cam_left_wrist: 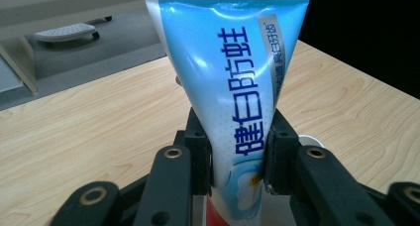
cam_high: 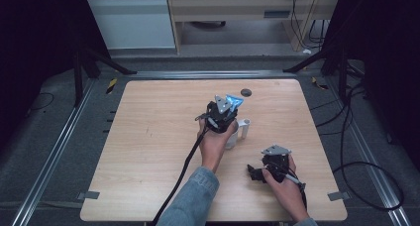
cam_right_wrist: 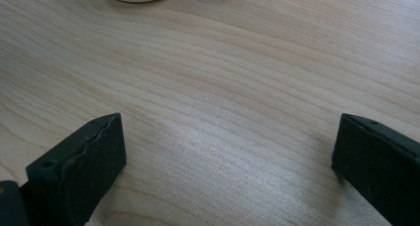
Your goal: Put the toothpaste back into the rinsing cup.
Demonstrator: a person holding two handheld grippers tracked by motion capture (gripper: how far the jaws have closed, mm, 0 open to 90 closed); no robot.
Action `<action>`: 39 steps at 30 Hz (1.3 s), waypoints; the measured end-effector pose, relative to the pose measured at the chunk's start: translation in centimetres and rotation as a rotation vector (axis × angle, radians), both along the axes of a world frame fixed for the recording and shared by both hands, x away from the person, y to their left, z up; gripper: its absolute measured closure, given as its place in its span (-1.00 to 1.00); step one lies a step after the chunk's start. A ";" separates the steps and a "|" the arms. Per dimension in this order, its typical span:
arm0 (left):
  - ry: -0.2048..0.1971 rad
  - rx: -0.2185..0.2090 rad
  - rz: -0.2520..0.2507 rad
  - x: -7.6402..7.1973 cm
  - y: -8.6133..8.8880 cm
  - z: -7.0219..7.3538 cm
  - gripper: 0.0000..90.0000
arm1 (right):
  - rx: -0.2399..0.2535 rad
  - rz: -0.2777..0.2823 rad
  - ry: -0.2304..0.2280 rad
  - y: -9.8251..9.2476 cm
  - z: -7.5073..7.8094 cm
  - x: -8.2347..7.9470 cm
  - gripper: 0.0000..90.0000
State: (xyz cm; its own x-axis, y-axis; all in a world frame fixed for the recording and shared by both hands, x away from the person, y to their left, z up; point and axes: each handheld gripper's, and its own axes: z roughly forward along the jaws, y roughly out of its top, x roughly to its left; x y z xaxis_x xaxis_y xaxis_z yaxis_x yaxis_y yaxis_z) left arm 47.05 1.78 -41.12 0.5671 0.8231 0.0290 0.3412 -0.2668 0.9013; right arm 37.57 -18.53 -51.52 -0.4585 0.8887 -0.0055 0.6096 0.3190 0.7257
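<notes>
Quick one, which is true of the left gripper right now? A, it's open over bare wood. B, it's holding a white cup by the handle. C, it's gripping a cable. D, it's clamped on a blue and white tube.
D: in the left gripper view the left gripper has both black jaws pressed against the sides of the blue and white tube.

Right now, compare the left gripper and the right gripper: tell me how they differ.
The left gripper has its jaws shut on a blue toothpaste tube; the right gripper has its jaws wide open with nothing between them, only bare table. In the high view the left gripper sits near the table's middle beside a white cup, while the right gripper is held nearer the front edge. Both are black, hand-held and trail a cable.
</notes>
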 end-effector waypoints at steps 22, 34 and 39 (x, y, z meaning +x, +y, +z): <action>0.027 0.016 -0.011 0.8 0.3 0.5 0.42 | -0.001 0.000 -0.001 0.0 0.0 0.0 -0.99; 0.018 0.010 0.004 0.6 0.8 0.2 0.13 | -0.001 0.000 0.000 0.0 0.0 0.0 -0.99; 0.019 0.026 0.000 0.4 0.7 0.3 -0.08 | -0.001 0.002 -0.001 0.0 0.0 0.0 -0.99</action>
State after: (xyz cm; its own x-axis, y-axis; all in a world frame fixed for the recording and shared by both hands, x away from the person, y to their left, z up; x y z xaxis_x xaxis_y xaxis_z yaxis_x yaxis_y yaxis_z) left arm 47.44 2.50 -40.86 0.5680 0.8221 0.0398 0.3579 -0.2902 0.8875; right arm 37.58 -18.55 -51.52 -0.4601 0.8878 -0.0070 0.6081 0.3209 0.7261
